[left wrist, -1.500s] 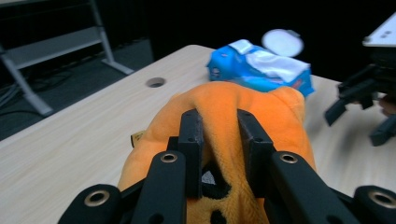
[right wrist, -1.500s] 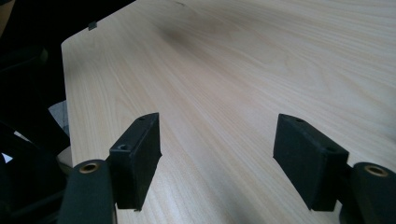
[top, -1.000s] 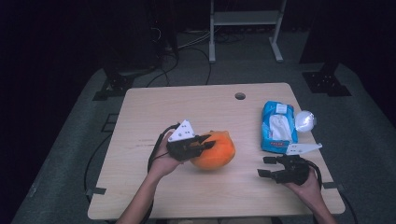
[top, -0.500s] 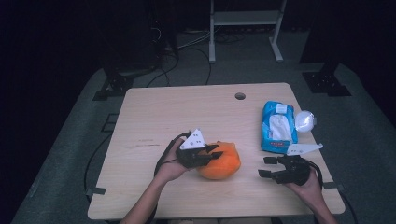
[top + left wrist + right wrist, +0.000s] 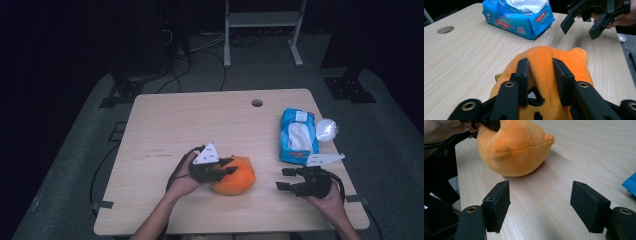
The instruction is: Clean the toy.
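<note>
An orange plush toy (image 5: 235,176) lies on the wooden table (image 5: 200,120) near its front edge. My left gripper (image 5: 227,167) reaches over it from the left, and in the left gripper view (image 5: 541,67) both jaws pinch a fold of the plush (image 5: 554,57). These jaws have just been opening a little, with the plush still between them and touching both pads. My right gripper (image 5: 284,179) rests open at the front right, its jaws pointing left at the toy (image 5: 511,147) with nothing between them (image 5: 540,205). It also appears beyond the toy in the left gripper view (image 5: 579,30).
A blue pack of wet wipes (image 5: 298,136) lies at the right side of the table, a white tissue sticking out of it (image 5: 524,3). A white round object (image 5: 326,129) sits beside it at the table edge. A cable hole (image 5: 257,103) marks the far side.
My left gripper has come down and to the right with the plush toy, which now rests on the table. The right gripper has stayed put.
</note>
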A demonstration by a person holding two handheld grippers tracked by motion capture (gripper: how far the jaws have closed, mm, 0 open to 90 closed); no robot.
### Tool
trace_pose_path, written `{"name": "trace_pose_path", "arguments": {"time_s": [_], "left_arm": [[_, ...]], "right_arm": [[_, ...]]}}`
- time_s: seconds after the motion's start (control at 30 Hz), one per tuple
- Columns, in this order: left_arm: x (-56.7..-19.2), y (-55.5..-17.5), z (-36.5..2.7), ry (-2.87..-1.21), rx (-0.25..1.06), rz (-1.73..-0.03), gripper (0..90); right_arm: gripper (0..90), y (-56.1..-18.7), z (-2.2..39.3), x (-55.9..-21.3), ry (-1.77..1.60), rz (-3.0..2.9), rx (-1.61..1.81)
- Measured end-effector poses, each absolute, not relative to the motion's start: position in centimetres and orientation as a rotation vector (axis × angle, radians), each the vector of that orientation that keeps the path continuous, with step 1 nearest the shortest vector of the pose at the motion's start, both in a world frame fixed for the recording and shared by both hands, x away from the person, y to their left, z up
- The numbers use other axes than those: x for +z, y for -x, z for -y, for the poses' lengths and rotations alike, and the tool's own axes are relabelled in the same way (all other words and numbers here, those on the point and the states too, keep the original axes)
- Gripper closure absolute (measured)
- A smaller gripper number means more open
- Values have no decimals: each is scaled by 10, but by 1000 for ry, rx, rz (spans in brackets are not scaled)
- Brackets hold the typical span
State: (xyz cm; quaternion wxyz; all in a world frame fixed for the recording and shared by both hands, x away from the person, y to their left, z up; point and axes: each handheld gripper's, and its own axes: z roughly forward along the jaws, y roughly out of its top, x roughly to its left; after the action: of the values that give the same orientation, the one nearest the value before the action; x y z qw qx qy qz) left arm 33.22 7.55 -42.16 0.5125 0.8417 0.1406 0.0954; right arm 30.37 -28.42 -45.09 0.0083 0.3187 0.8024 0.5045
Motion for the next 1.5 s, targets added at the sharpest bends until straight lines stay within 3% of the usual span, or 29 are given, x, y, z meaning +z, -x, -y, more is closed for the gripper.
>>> {"name": "trace_pose_path", "arguments": {"time_s": [0.37,0.67,1.03,1.5], "left_arm": [[-415,-330,-76,-2031,187,-327,446],[-400,-326,-84,-1992,195,-316,349],[-403,-326,-106,-1967,216,-365,293],[-414,-326,-117,-1957,174,-397,286]], "right_arm": [[307,-302,284,-440,-973,-2458,1593],[307,-316,302,-411,-957,-2346,1543],[307,-359,325,-391,-992,-2254,1368],[389,-403,338,-412,-1145,-2233,1241]]}}
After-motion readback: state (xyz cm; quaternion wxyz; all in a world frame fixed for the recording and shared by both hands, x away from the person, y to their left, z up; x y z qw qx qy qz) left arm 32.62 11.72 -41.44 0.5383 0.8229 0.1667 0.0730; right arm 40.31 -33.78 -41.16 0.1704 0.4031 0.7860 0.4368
